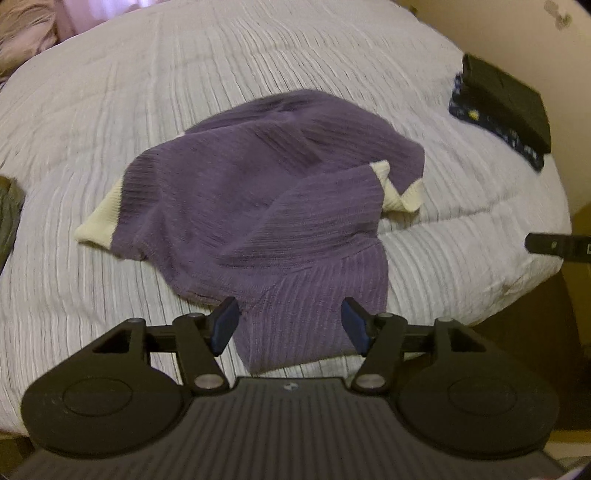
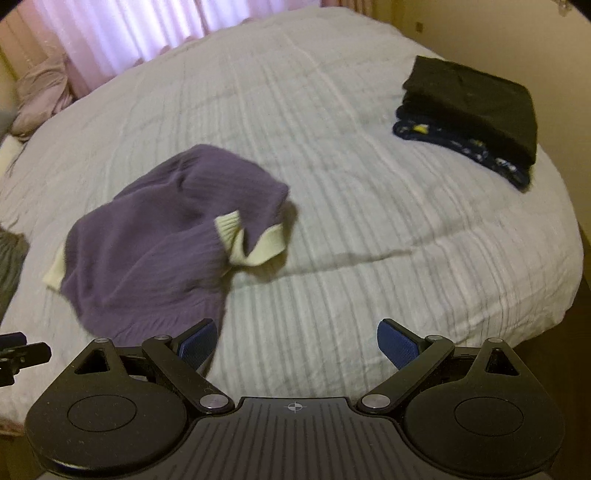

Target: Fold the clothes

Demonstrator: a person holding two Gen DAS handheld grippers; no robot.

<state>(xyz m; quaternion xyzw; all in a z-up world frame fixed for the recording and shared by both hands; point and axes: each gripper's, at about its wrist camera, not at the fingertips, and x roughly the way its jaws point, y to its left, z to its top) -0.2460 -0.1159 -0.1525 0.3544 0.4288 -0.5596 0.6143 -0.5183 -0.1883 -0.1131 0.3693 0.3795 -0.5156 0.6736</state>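
Note:
A purple knit sweater [image 1: 258,206] with cream cuffs lies crumpled on the pale ribbed bedspread [image 1: 110,110]. My left gripper [image 1: 290,325] hovers over the sweater's near hem, its blue pads wide apart and not pressing the cloth: it is open. In the right wrist view the same sweater [image 2: 155,243] lies left of centre. My right gripper [image 2: 297,345] is open above bare bedspread [image 2: 351,221], just right of the sweater's near edge. Nothing is held in either one.
A folded stack of dark clothes [image 2: 476,110] sits at the bed's far right corner, also in the left wrist view as the dark stack [image 1: 506,107]. A grey-green garment [image 1: 9,214] lies at the left edge. Pillows [image 2: 40,96] and a curtain [image 2: 129,29] lie beyond. The bed's edge drops off on the right.

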